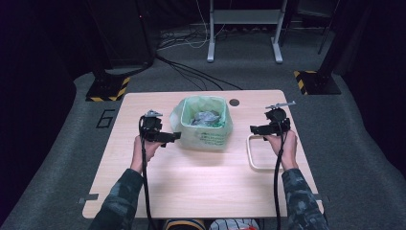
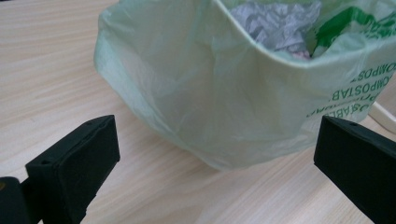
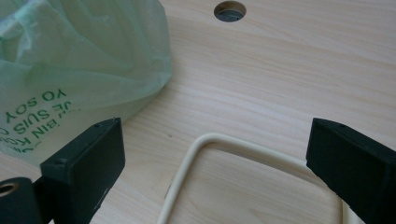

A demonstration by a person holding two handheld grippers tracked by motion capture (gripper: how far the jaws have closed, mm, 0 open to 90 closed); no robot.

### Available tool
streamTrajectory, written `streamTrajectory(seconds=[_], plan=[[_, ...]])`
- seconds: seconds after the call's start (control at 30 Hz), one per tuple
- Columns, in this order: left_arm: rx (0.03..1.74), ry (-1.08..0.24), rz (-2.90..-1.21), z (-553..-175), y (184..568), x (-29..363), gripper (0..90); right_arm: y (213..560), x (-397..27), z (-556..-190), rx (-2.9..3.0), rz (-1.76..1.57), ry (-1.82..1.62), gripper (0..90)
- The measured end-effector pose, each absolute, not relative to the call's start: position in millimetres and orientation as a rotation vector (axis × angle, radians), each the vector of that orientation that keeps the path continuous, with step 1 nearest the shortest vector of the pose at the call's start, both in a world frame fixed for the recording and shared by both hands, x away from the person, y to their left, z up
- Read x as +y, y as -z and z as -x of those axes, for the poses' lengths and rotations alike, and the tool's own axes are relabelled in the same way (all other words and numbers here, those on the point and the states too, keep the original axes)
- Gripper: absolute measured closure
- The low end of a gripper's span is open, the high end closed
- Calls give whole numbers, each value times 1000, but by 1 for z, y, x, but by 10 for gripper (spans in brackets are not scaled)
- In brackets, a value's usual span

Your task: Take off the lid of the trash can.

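A pale green translucent bag point(image 1: 204, 123) with green print stands open on the wooden table point(image 1: 201, 187), with crumpled grey paper point(image 1: 207, 118) inside. My left gripper point(image 1: 173, 137) is just left of the bag point(image 2: 224, 88), jaws open and pointed at its side. My right gripper point(image 1: 254, 129) is to the right of the bag point(image 3: 70, 70), jaws open and empty, held over a cream rectangular frame point(image 3: 219, 154) that lies flat on the table. The crumpled paper point(image 2: 275, 23) shows past the bag's rim in the left gripper view.
A round cable hole point(image 1: 234, 102) sits in the table behind the bag, also visible as the hole point(image 3: 230, 10) in the right gripper view. The cream frame point(image 1: 261, 154) lies at the right. Cables, stand bases and a white frame stand on the floor beyond.
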State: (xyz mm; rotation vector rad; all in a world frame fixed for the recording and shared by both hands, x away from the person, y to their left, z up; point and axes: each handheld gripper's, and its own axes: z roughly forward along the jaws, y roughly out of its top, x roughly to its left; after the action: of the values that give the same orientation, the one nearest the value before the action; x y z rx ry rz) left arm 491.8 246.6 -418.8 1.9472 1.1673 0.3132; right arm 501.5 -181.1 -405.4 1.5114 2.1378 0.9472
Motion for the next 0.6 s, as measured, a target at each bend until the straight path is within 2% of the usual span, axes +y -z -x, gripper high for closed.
streamTrajectory(seconds=[0.6], plan=[[1140,-337,-1938,-509,387,237,3,375,-143,-514,2186,-1417,-972,61]])
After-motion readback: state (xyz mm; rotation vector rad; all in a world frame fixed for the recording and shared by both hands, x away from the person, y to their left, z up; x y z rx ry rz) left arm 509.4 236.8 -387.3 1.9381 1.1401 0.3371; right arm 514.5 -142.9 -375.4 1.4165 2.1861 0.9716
